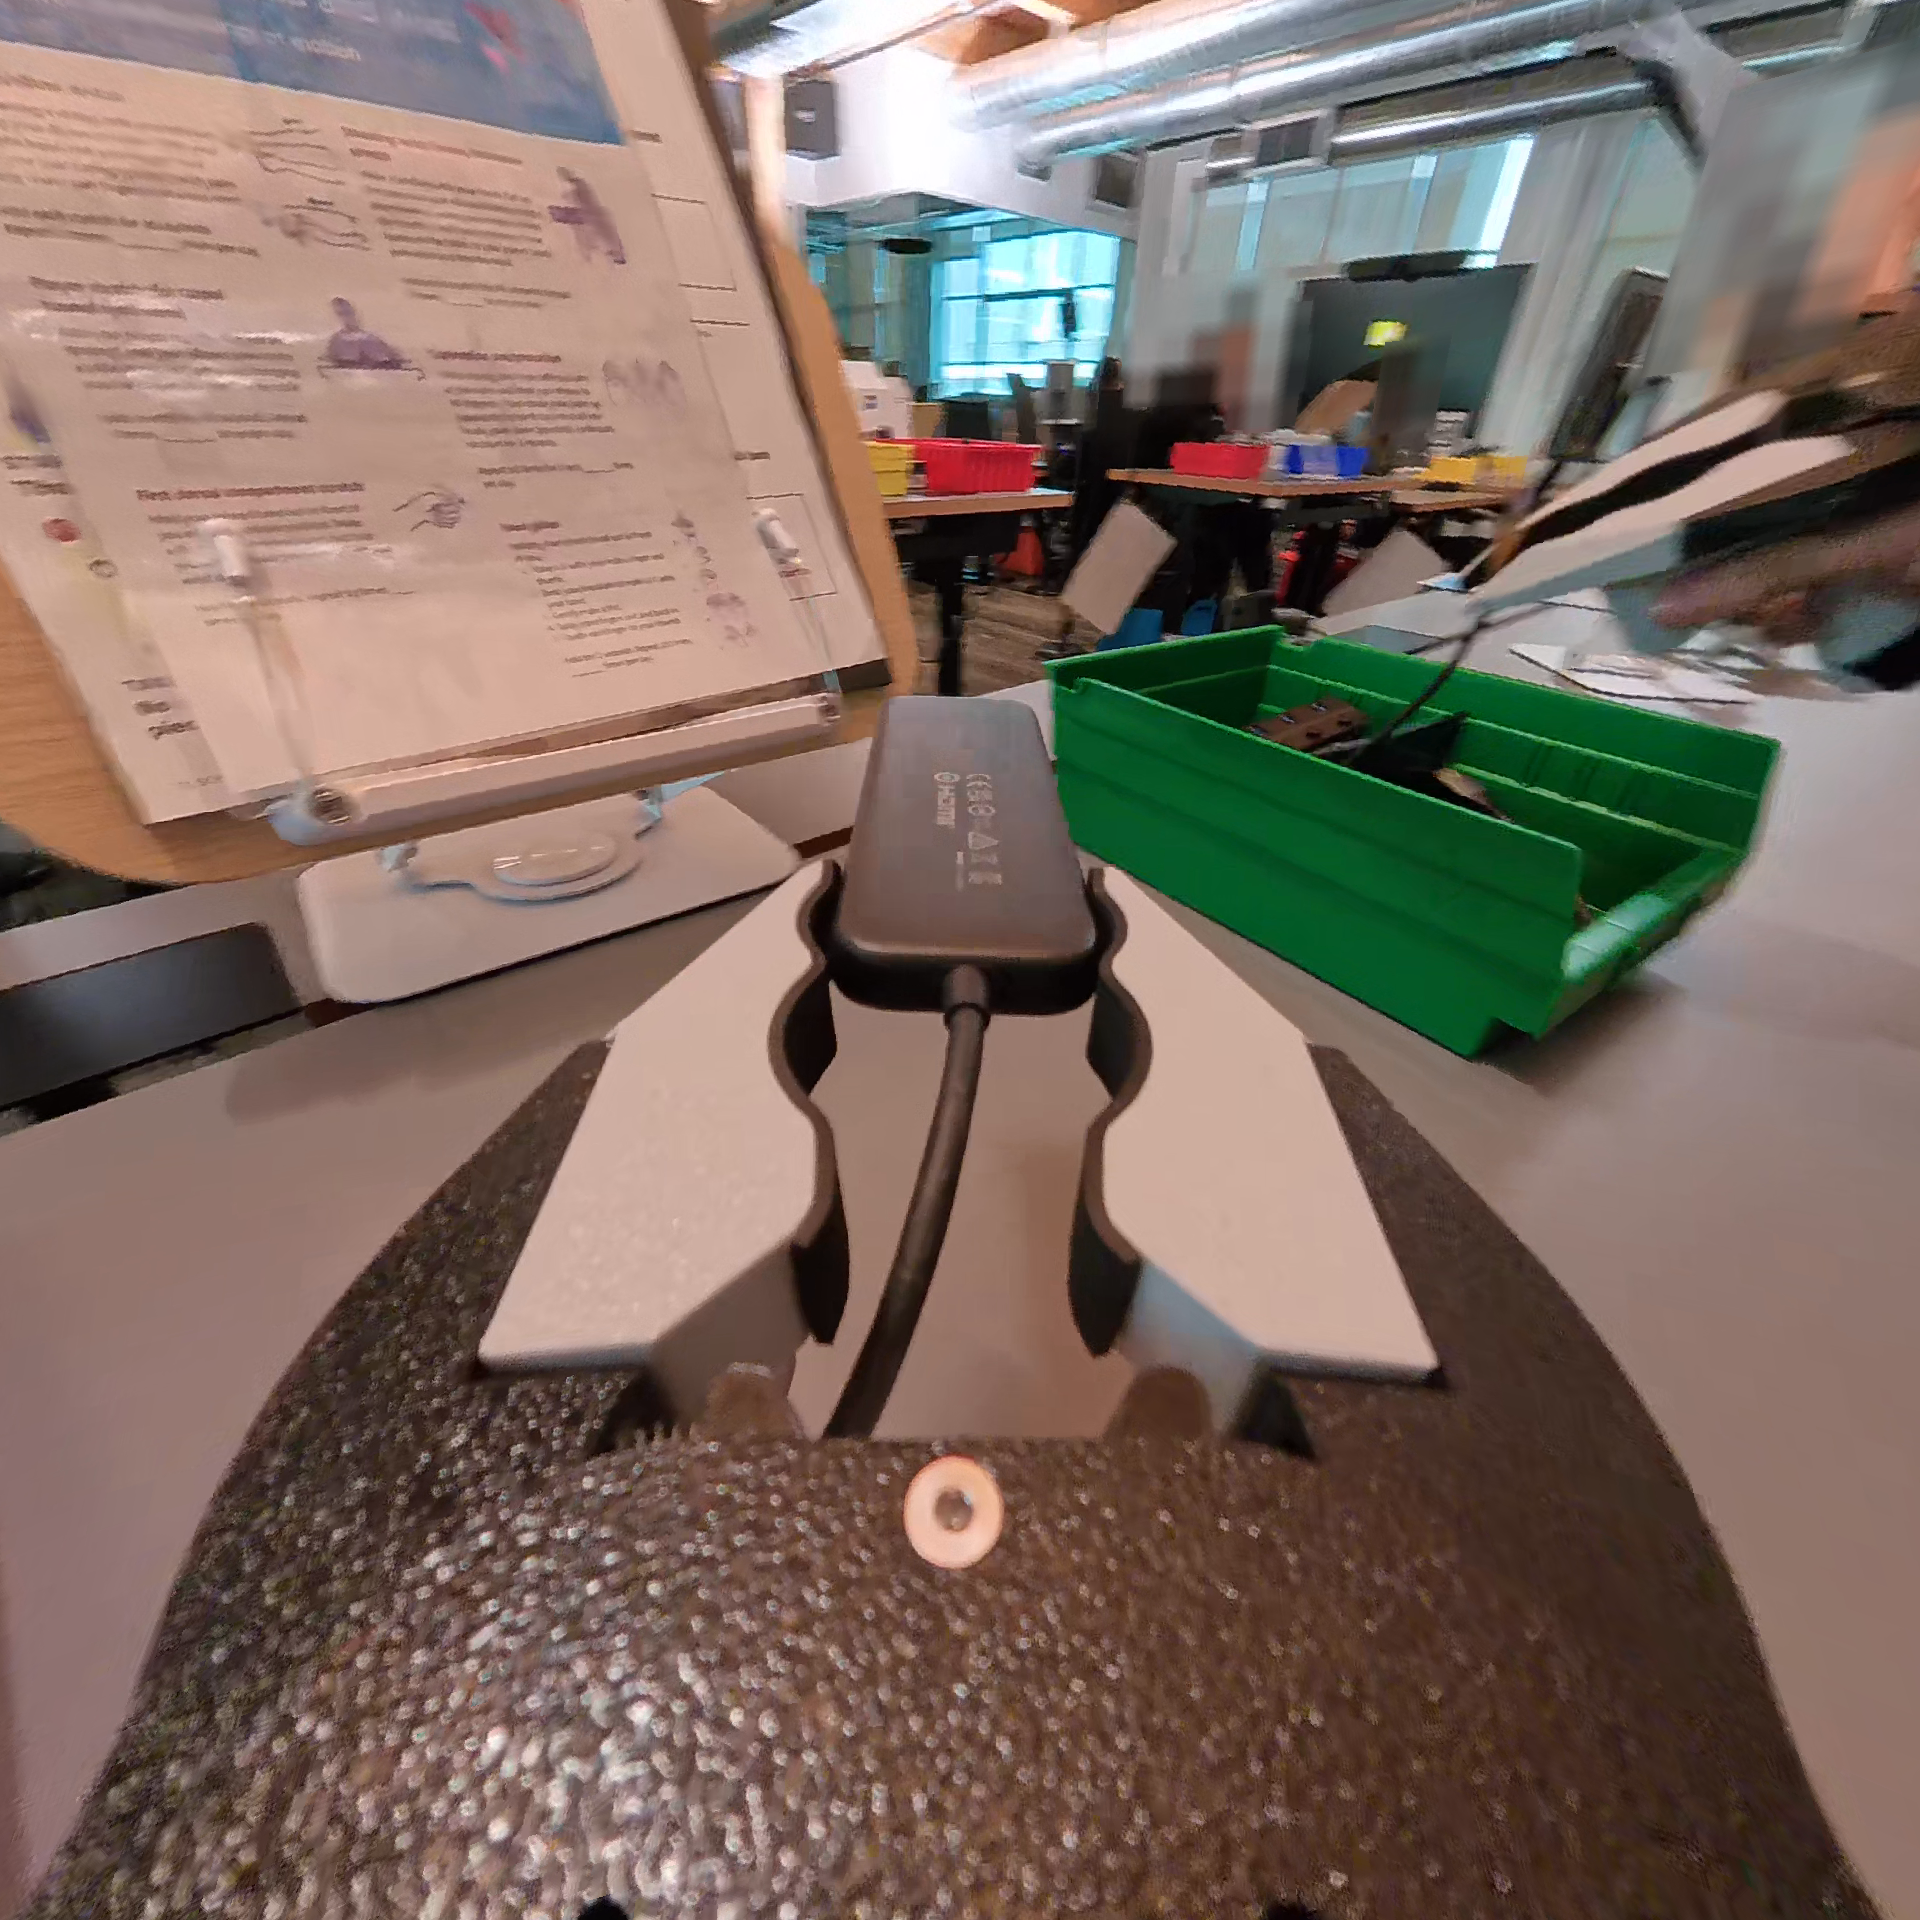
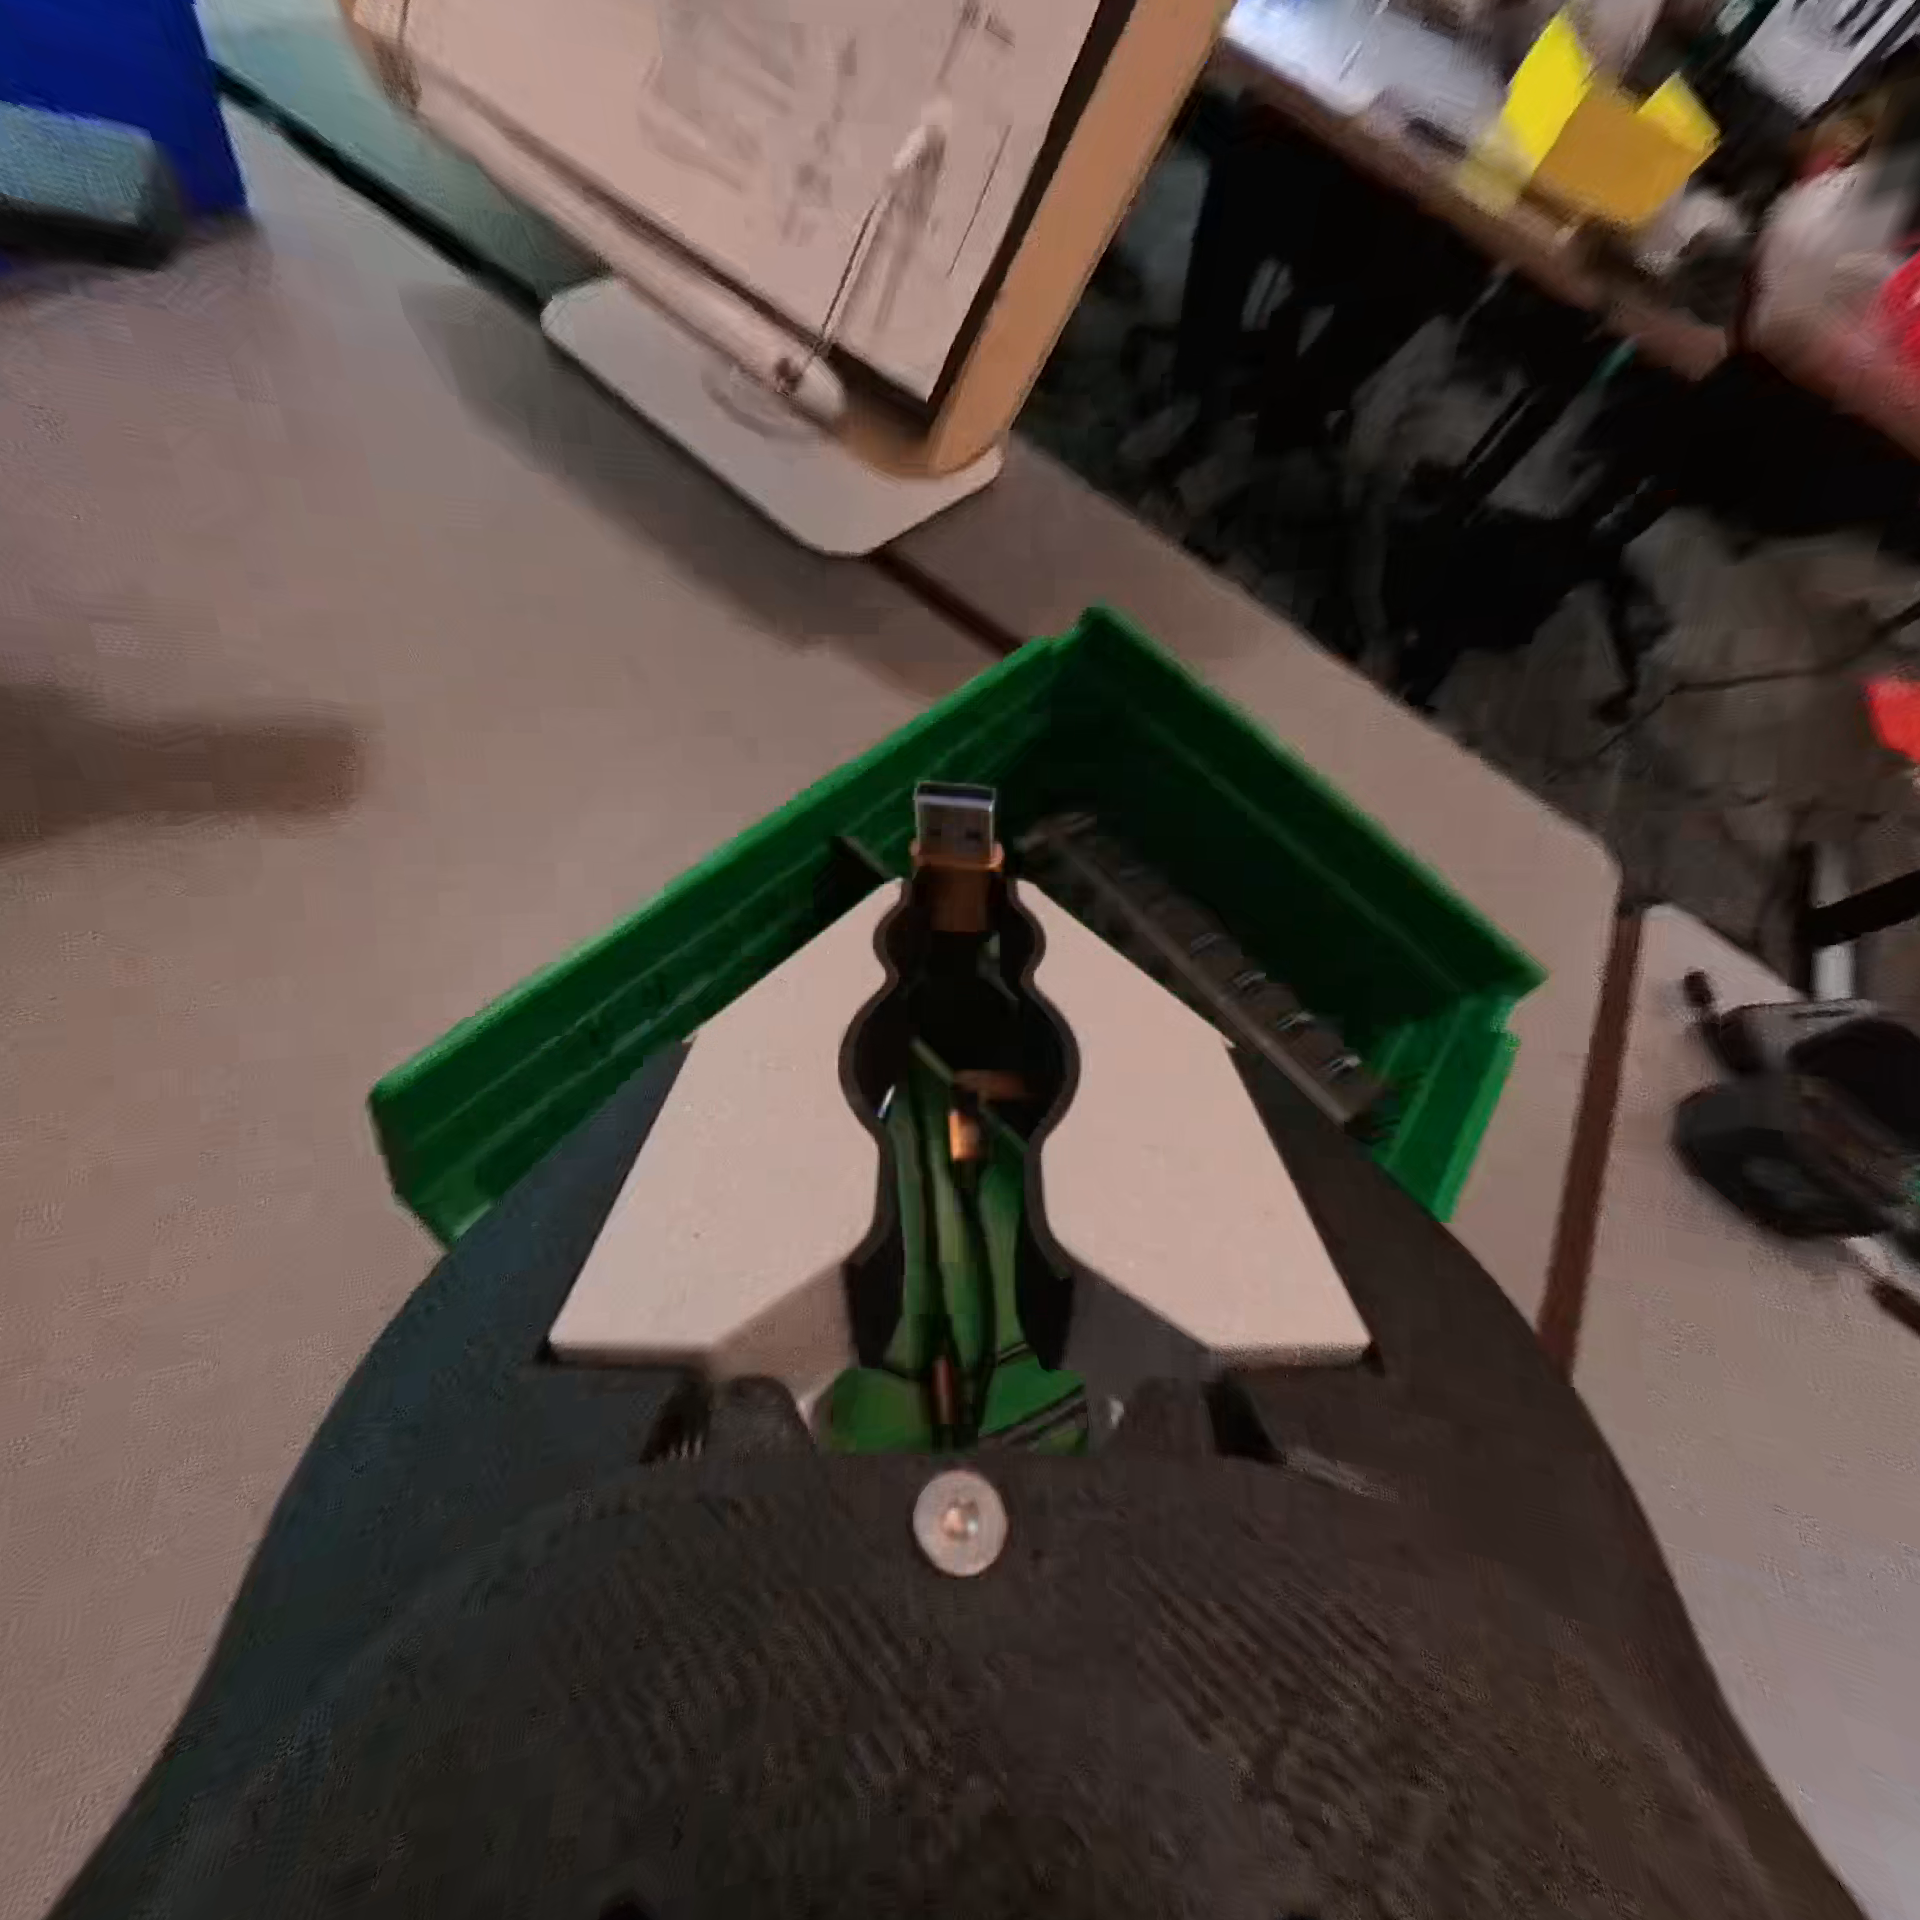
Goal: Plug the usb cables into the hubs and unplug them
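Left gripper (image 1: 961, 925) pinched around the near end of a flat dark-grey rectangular USB hub (image 1: 951, 821), its thick black cord (image 1: 935, 1174) trailing back between the grey fingers (image 1: 686, 1174), held above the grey tabletop (image 1: 1558, 1195) just left of the green plastic bin (image 1: 1340, 842). Right gripper (image 2: 954, 894) pressed together on a copper-collared USB cable plug (image 2: 954, 847), silver tip upward, hovering over that same green plastic bin (image 2: 665, 966), with a long dark multi-port hub (image 2: 1205, 987) lying along the bin's inner right wall. White-based document stand with printed sheets (image 1: 395, 416) behind and left of the bin.
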Motion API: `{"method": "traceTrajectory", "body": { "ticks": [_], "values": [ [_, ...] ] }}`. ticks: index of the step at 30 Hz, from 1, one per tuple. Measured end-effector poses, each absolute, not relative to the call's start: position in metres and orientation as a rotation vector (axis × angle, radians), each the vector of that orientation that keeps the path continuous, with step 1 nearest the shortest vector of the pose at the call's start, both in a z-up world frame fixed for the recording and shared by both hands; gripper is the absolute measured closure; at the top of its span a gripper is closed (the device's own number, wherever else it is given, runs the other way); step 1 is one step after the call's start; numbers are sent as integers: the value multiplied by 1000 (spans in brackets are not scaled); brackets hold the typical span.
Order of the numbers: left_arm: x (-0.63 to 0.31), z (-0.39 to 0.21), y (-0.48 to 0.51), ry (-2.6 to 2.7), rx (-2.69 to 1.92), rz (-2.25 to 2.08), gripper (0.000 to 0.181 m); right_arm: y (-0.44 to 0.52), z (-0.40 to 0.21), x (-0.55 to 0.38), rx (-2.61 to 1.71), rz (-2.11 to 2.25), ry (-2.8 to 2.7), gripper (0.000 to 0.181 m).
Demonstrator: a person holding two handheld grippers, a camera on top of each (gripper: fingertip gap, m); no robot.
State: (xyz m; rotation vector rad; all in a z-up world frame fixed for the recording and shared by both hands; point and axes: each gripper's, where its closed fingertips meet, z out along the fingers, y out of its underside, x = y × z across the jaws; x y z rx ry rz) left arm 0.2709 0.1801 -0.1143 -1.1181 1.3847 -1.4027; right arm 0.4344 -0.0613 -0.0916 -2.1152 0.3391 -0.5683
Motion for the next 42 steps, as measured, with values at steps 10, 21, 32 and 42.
{"method": "traceTrajectory", "body": {
  "ticks": [10,21,32,42],
  "values": [
    [264,-116,144,1550,-948,-1560,136,-116,-217,428,-2570,-245,511,147],
    [232,-112,94,1767,-663,-1862,136,-32,-106,334,-2116,-150,81,86],
    [191,-101,62,1852,-334,-2108,136,63,-96,189,-1749,253,-322,118],
    [187,-102,58,1879,-286,-2073,137,62,-98,186,-1785,256,-352,131]
  ]
}}
